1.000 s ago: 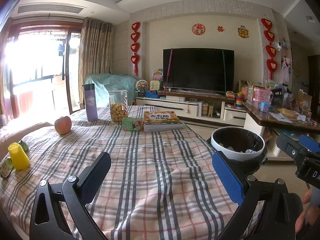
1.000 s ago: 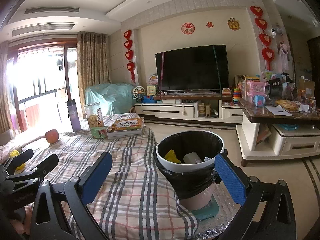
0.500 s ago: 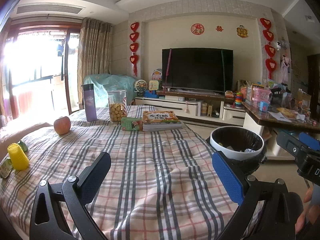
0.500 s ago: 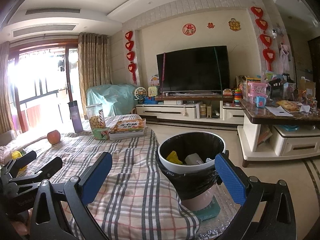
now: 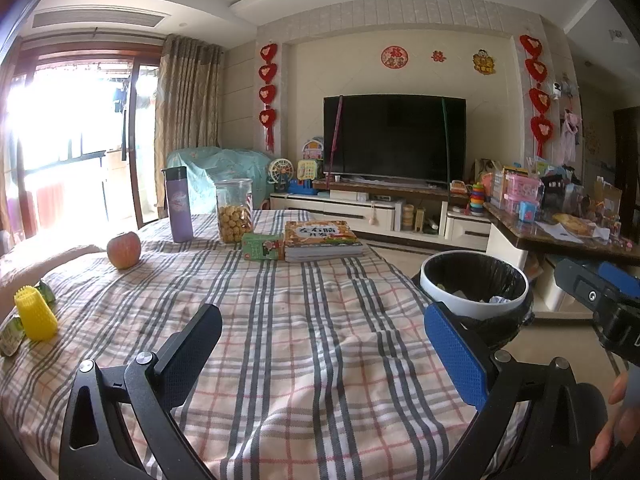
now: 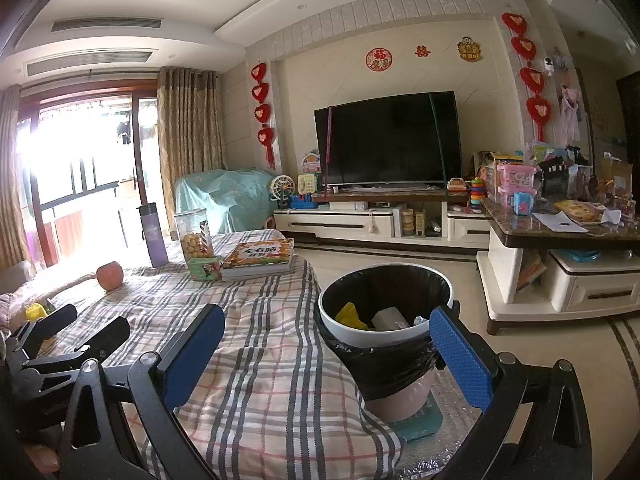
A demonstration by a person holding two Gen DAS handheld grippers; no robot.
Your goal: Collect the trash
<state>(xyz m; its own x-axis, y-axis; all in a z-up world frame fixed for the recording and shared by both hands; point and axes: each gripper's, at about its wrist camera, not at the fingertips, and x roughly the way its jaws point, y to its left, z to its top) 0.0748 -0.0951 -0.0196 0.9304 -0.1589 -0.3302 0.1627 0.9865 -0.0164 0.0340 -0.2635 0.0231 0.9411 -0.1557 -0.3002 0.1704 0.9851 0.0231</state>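
A trash bin (image 6: 386,330) with a white rim and black bag stands on the floor at the table's right edge; yellow and white trash lies inside. It also shows in the left wrist view (image 5: 474,282). My left gripper (image 5: 320,344) is open and empty above the plaid tablecloth (image 5: 280,320). My right gripper (image 6: 326,344) is open and empty, held just before the bin's near rim. A yellow ridged piece (image 5: 34,312) and green wrappers (image 5: 10,334) lie at the table's left edge.
At the table's far end stand an apple (image 5: 124,244), a purple bottle (image 5: 178,204), a snack jar (image 5: 234,210), a green box (image 5: 262,246) and stacked books (image 5: 322,240). A cluttered side counter (image 6: 560,220) stands to the right; a TV unit is behind.
Both views have shifted only slightly; the right gripper has drawn back a little from the bin. Both grippers stay open and empty.
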